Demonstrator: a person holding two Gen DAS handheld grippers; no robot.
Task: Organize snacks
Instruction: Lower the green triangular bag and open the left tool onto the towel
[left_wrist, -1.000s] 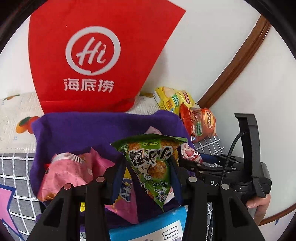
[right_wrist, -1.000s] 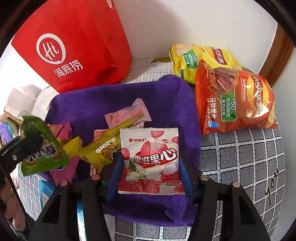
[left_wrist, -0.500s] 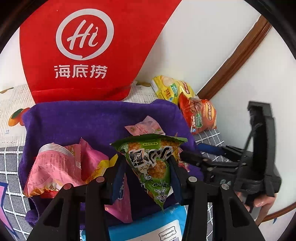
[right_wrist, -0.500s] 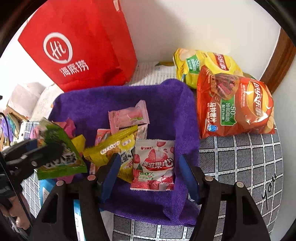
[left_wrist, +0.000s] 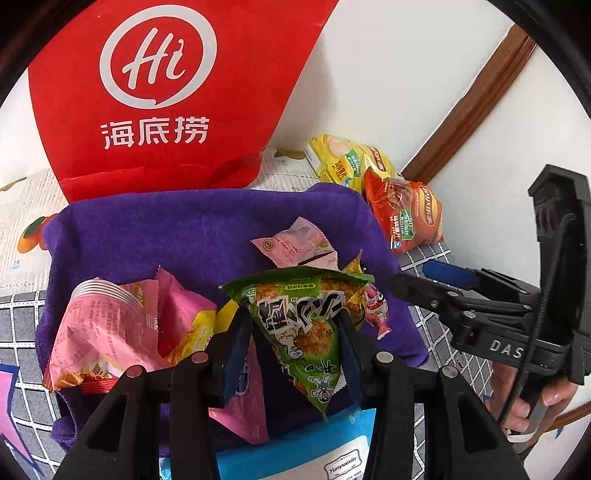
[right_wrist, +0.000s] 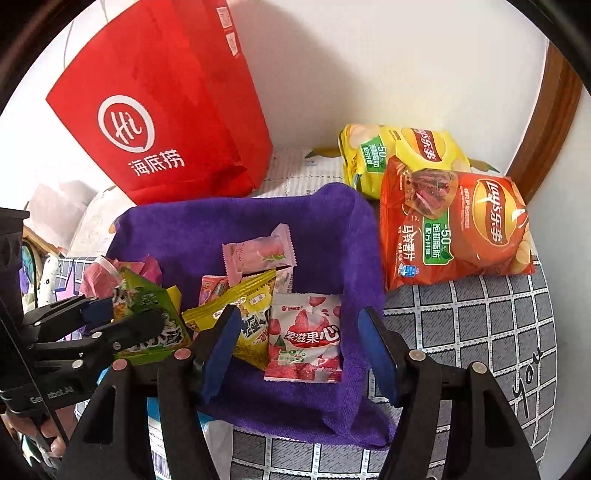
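Note:
My left gripper (left_wrist: 293, 325) is shut on a green triangular snack packet (left_wrist: 303, 325) and holds it over the purple cloth-lined basket (left_wrist: 166, 229). In the right wrist view the same packet (right_wrist: 140, 295) hangs in the left gripper (right_wrist: 122, 317) at the basket's left side. My right gripper (right_wrist: 299, 314) stands open above a white-and-red strawberry candy packet (right_wrist: 306, 336), which lies on the basket (right_wrist: 332, 229) floor, clear of the pads. Beside it lie a yellow packet (right_wrist: 236, 299) and a pink packet (right_wrist: 258, 251).
A red bag (right_wrist: 166, 122) stands against the wall behind the basket. A yellow chip bag (right_wrist: 399, 151) and an orange chip bag (right_wrist: 454, 229) lie to the right on the grid-patterned cloth. Crumpled pink packets (left_wrist: 103, 325) fill the basket's left side. A blue box (left_wrist: 295, 458) sits at the near edge.
The right gripper's jaws widened and let go of the strawberry packet, which now lies in the basket, and the gripper drew up and back. The left gripper sank slightly with the green packet.

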